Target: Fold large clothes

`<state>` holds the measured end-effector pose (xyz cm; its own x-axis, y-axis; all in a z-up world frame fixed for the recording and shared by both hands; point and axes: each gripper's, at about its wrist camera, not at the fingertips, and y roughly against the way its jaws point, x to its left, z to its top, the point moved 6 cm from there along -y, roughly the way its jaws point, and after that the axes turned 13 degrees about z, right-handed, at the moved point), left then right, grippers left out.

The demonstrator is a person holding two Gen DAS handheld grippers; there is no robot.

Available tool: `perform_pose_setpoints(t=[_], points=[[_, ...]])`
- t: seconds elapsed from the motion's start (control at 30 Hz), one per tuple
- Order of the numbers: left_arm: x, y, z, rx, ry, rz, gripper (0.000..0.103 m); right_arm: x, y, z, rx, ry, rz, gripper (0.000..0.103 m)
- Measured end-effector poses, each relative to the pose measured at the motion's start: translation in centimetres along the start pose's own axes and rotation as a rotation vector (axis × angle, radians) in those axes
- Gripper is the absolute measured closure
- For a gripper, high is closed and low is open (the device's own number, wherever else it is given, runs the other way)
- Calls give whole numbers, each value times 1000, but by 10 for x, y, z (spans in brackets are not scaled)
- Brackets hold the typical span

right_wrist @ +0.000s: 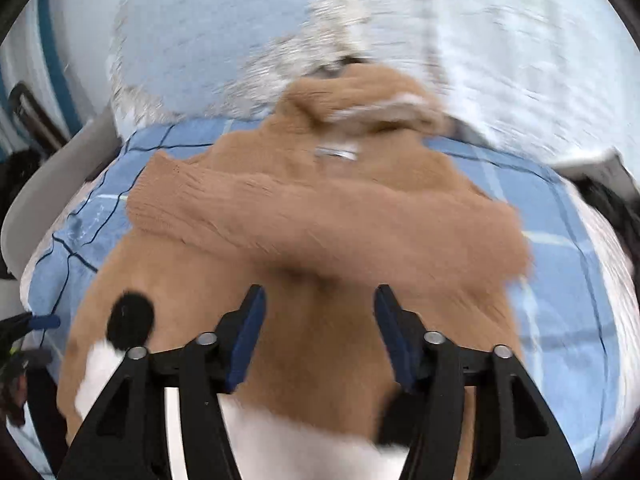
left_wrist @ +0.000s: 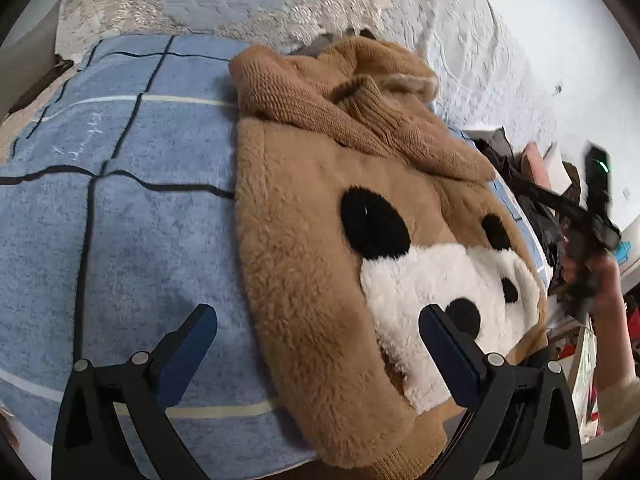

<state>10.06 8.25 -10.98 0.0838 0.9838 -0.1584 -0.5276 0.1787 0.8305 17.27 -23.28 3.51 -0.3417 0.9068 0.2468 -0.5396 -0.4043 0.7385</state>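
Your brown bear sweater lies on the blue checked blanket on the bed, one sleeve folded across it. Your left gripper hovers above it with fingers spread and empty. Your right gripper is spread too, nothing between its fingers.

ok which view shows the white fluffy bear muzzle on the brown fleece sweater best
Left wrist view: the white fluffy muzzle on the brown fleece sweater is sharp and nearly whole. The right wrist view is blurred, showing only white patches behind the fingers.

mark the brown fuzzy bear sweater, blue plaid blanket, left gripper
brown fuzzy bear sweater [left_wrist: 304,264], left wrist view, brown chest
blue plaid blanket [left_wrist: 160,216], left wrist view, bare patch
left gripper [left_wrist: 318,320], left wrist view, midway between fingers
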Motion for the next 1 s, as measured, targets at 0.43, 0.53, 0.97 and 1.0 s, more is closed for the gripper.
perform_pose_setpoints(t=[0.43, 0.53, 0.97, 1.0], points=[[-17, -25, -32, 65, 7, 21, 1, -87, 90, -137, -15, -311, -152, 26], [-17, -25, -33, 77, 22, 39, 1, -92, 85, -149, -5, -364, -118, 26], [-16, -28, -44, 68, 34, 57, 1, -89, 54, -176, -9, -454, 43, 26], [-15, -27, -43, 71, 45, 54, 1, -90, 53, -178, -11, -454, 49, 26]])
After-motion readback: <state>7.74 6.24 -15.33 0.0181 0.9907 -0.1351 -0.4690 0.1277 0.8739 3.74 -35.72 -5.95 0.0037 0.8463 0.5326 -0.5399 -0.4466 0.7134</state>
